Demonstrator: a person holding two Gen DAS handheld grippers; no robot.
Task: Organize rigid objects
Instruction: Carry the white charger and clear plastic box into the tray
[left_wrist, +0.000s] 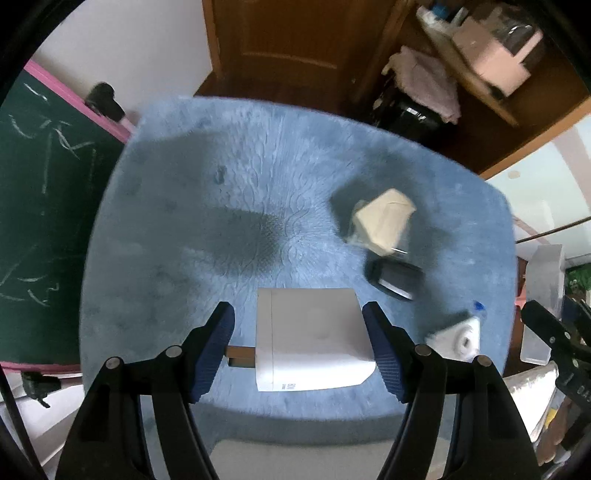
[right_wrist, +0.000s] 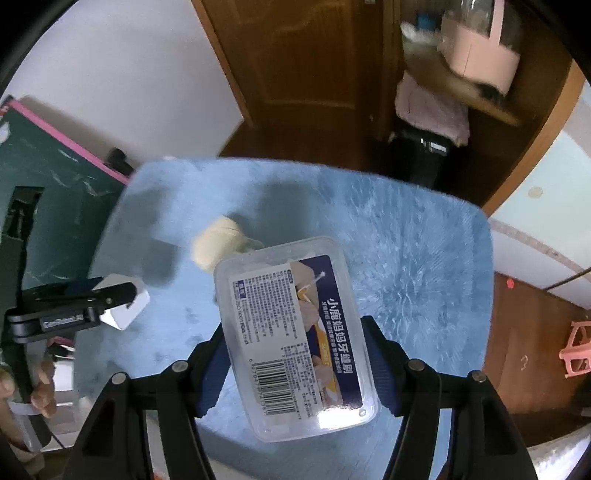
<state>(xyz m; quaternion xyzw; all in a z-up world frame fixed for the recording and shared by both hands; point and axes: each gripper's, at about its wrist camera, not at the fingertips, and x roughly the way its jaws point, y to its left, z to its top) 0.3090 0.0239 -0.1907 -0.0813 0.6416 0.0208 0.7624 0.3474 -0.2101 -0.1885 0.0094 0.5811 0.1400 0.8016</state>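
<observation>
Room: a blue plush mat (left_wrist: 258, 177) covers the work surface; behind it stand a brown wooden door (left_wrist: 288, 40), a white wall and a green chalkboard (left_wrist: 44, 177) with a pink frame.
Clear box: the right gripper (right_wrist: 295, 365) pinches a clear plastic box (right_wrist: 295, 339) by its long sides, above the mat and skewed between the pads, which suggests it is being carried to a new spot.
Box label: blue and white, with a barcode, dense small print, "ISO 9001" and large Chinese characters that seem to name interdental brushes.
White adapter: the left gripper (left_wrist: 299, 350) has a white adapter (left_wrist: 310, 339) between its blue pads. The right pad touches one flank; on the other side a metal prong bridges a gap to the left pad. It appears held clear of the mat.
Adapter print: small grey lettering near its lower edge, too blurred to read.
Left behind: a cream block (left_wrist: 384, 221), a black case (left_wrist: 395, 278) and a white plug (left_wrist: 458, 332) lie on the mat's right side, probably unsorted.
Other gripper's writing: white lettering on its black body, illegible.
</observation>
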